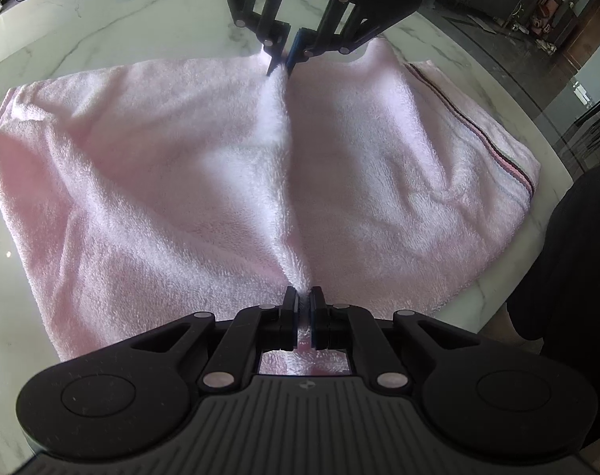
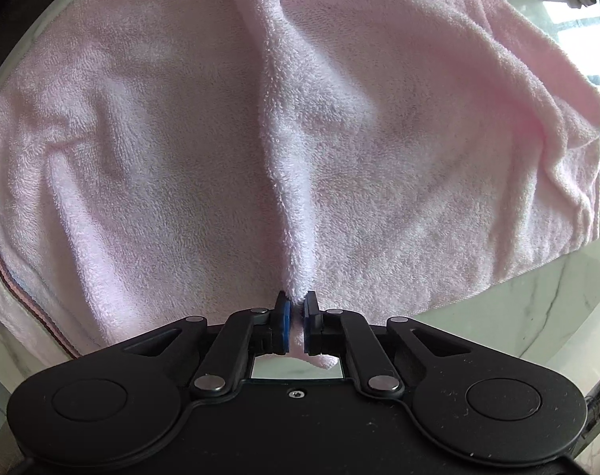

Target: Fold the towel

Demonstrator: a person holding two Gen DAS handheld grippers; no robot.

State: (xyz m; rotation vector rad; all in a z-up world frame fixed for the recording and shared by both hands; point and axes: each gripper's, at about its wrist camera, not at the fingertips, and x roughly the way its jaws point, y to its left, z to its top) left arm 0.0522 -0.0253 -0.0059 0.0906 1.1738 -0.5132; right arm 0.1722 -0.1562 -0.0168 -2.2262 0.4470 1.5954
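While both units pinch it, the pink towel (image 1: pixel 181 182) lies spread on the white marbled counter (image 1: pixel 101 19). Left hand-held gripper (image 1: pixel 303 297) is clamped on the near edge, terry bunched between its pads. Right hand-held gripper (image 2: pixel 296 303) is closed on the opposite edge, facing the left one. A raised ridge of cloth (image 1: pixel 278 118) runs straight between the two grips. Striped border (image 1: pixel 498 146) sits along one end, near the counter's rim.
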